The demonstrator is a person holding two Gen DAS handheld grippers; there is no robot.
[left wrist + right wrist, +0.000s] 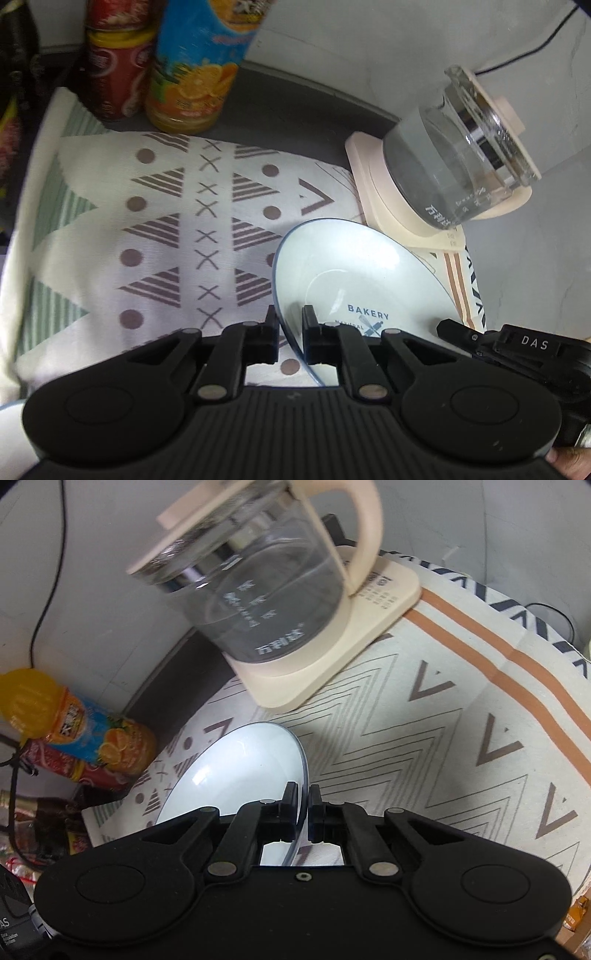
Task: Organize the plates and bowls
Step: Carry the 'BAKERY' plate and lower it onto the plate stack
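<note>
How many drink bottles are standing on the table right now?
2: an orange juice bottle and a red bottle touching on its left, both at the cloth's far edge by the wall. Others may sit out of view.

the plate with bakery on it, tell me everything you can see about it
The plate is round, pale blue-white and glossy, likely ceramic, with a darker blue rim and "BAKERY" printed inside over a small utensil emblem. It looks empty. It is tilted above the patterned cloth, beside the kettle base. The left gripper straddles one edge with a small gap showing; the right gripper is closed on the opposite edge.
</note>
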